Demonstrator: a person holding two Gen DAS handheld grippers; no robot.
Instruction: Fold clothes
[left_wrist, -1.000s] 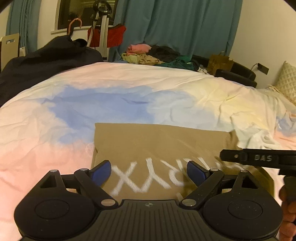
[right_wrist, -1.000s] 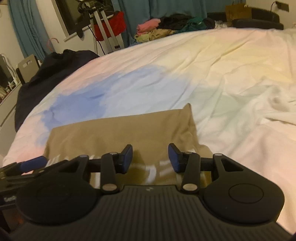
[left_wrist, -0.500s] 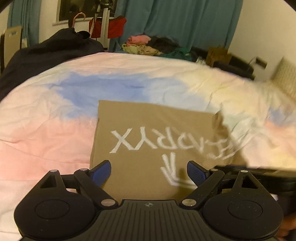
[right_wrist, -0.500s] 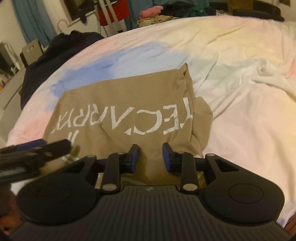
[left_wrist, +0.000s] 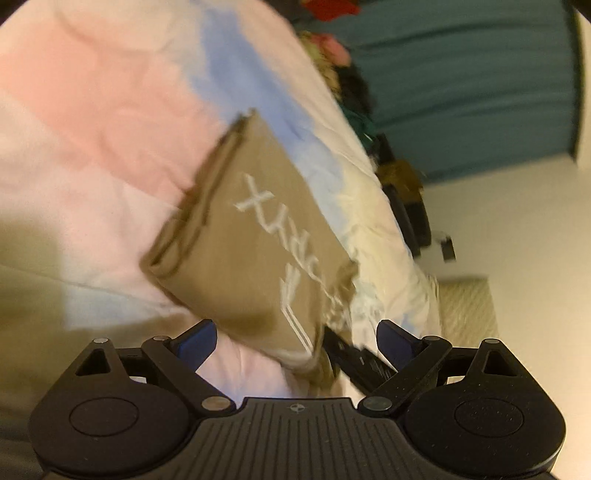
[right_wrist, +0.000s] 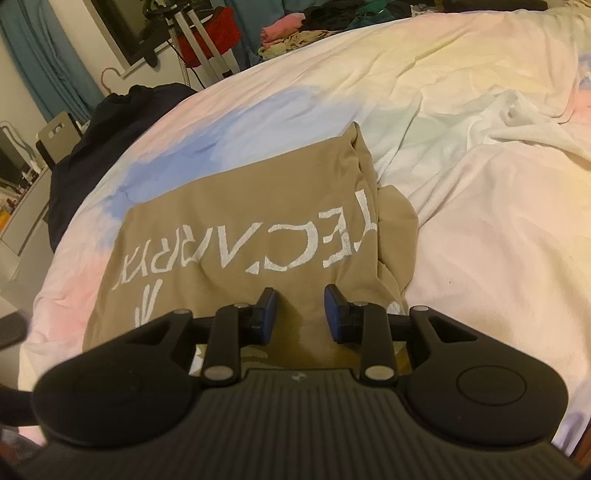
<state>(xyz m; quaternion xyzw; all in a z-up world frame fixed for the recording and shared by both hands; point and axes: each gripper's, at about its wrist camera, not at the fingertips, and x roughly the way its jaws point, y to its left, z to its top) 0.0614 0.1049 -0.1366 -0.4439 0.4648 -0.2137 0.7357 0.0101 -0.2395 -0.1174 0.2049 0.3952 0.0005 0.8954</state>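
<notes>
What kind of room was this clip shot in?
Most likely a bedroom: a tan T-shirt lies on a bed's pastel duvet, with teal curtains and heaped clothes behind.

Bed cover (right_wrist: 461, 206), pastel pink/blue/yellow, rumpled at right. Teal curtains (left_wrist: 461, 85). Dark garment (right_wrist: 92, 147) heaped at bed's left edge. Clothes pile (right_wrist: 295, 33) at far edge. Red item (right_wrist: 218, 29) on metal stand.

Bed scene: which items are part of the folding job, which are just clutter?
In the job:
- tan shirt with white lettering, folded flat on the bedspread
- left hand-held gripper, open, holding nothing
- right hand-held gripper, open above the shirt's near edge

Lying about:
- dark garment at the bed's far left edge
- clothes heap beyond the bed
- teal curtain
</notes>
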